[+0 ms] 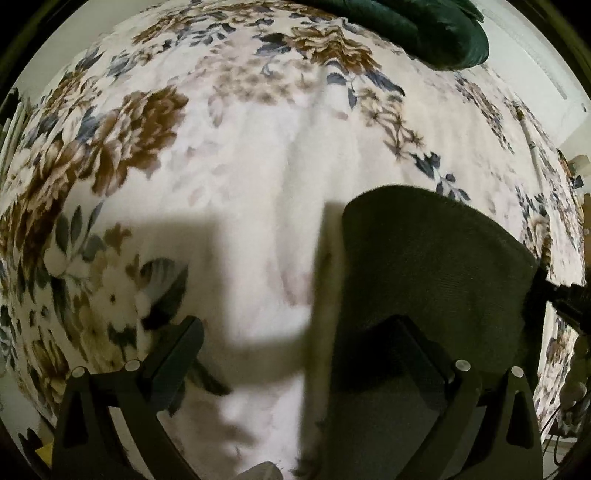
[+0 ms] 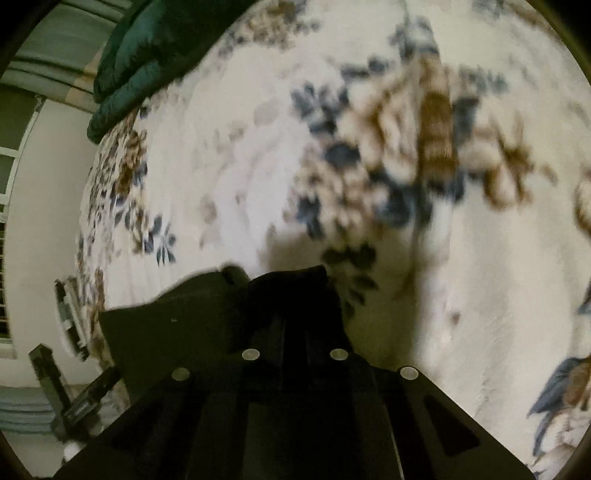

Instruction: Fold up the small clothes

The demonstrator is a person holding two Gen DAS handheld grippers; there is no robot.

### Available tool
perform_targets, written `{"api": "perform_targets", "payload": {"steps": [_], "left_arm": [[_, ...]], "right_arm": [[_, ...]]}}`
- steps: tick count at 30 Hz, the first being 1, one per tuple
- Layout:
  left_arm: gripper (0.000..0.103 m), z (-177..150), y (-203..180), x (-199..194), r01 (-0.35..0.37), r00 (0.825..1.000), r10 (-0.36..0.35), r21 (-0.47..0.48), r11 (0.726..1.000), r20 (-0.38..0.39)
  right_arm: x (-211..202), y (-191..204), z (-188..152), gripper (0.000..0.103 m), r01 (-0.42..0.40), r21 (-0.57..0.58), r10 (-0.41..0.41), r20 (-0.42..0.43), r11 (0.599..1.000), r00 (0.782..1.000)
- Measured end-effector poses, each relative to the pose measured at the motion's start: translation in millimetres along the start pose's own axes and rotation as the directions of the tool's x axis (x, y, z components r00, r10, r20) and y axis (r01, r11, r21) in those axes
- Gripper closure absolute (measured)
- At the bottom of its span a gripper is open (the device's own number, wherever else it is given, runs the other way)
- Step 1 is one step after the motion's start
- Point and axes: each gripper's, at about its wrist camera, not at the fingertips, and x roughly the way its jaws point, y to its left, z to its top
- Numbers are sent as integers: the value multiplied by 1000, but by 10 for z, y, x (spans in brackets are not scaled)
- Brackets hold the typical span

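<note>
A small dark garment (image 1: 436,258) hangs above the floral blanket (image 1: 258,147). In the left wrist view my left gripper (image 1: 295,343) is open, its left finger (image 1: 173,358) bare over the blanket and its right finger (image 1: 417,354) against the dark cloth. In the right wrist view my right gripper (image 2: 295,314) is shut on the dark garment (image 2: 177,325), which drapes off to the left of the fingers. The right gripper's tip also shows at the garment's right edge in the left wrist view (image 1: 565,295).
A dark green quilted cloth (image 1: 417,29) lies at the far side of the blanket, also in the right wrist view (image 2: 155,48). The bed edge and a white wall (image 2: 40,240) are at the left. The left gripper (image 2: 70,391) shows low left there.
</note>
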Motion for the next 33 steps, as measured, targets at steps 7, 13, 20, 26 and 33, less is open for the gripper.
{"api": "perform_targets", "payload": {"steps": [7,13,20,26,33], "left_arm": [[0,50,36,22,21,1000,-21,5,1000,-13],[0,-226,71,70,194,980,-190,61,979,-64],[0,-378,-7,228,358,928,-353,22,934,-120],[0,-250,-79,350,397,911,-390,23,918,-137],[0,-214,-135,458,446,889,-439,33,895,-129]], "right_arm": [[197,-99,185,83,6,24,-3,-130,1000,991],[242,-515,-206,56,-110,77,128,-314,991,941],[369,-592,-471,53,-210,106,234,-342,972,910],[298,-763,-608,53,-261,149,297,-337,954,893],[622,-490,-599,37,-404,160,433,-394,901,810]]}}
